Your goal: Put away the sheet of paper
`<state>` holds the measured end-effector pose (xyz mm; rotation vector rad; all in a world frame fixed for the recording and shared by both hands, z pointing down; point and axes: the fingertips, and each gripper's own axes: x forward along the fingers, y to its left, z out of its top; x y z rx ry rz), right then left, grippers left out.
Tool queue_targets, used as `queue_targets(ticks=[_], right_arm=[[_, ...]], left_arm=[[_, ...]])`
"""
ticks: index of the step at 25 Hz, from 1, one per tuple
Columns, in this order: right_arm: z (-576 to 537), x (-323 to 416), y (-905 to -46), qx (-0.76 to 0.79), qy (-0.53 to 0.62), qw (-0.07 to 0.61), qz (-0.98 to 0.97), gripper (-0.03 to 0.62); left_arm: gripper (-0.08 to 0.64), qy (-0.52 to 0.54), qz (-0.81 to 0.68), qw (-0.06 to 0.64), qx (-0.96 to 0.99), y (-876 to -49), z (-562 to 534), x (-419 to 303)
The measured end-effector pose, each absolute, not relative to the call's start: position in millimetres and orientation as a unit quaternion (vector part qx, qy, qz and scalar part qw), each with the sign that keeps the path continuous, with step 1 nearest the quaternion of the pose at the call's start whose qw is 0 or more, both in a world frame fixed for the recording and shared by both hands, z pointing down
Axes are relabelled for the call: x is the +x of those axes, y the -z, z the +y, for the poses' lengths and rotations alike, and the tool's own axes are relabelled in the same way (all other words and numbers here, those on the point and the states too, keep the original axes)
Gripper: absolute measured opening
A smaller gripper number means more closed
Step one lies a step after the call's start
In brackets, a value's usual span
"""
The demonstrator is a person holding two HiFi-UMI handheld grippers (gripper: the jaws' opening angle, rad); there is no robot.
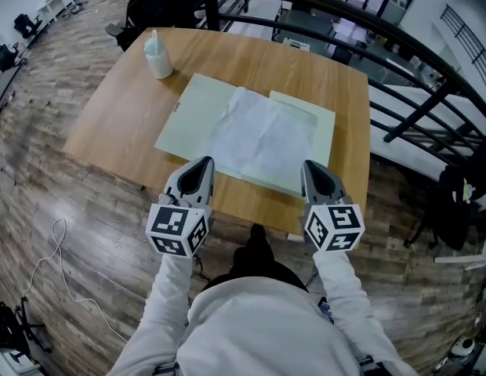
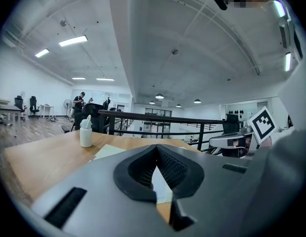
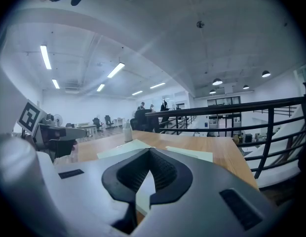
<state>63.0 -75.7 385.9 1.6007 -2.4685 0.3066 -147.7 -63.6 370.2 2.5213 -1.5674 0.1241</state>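
Well, both of my grippers were shut tight and held nothing. My left gripper [image 1: 202, 164] hung over the near edge of the wooden table [image 1: 110, 116]. Its two jaws were pressed together and no thing sat between them. My right gripper [image 1: 310, 168] hung off to the right of it, also over the near edge, and its jaws were closed on nothing too. Both grippers pointed across the table, away from me. The sheet of paper [image 1: 262, 135] was not in either gripper. It lay flat in the middle of the table, just past the two tips. It was white and full of wrinkles, and it rested on top of a pale green folder [image 1: 192, 108]. The folder was bigger than the sheet, so green showed all around it. The near side of the folder came close to my gripper tips, but I could not tell if they touched it. A small white bottle [image 1: 157, 56] stood upright near the far left corner of the table, well apart from the paper. A black railing [image 1: 368, 30] ran behind the table and down its right side. The floor was made of wood boards, and a thin white cable [image 1: 59, 265] lay on it to my left. My sleeves were pale — one behind each gripper's marker cube.
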Motion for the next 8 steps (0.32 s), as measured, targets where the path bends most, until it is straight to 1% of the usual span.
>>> queue_targets(ticks=[8], right_arm=[[-65.9, 61.5, -388.4, 0.540, -0.098, 0.092, -0.831, 0.026]], left_arm=[[0.018, -0.040, -0.521, 0.086, 0.848, -374.3, -49.7, -149.5]])
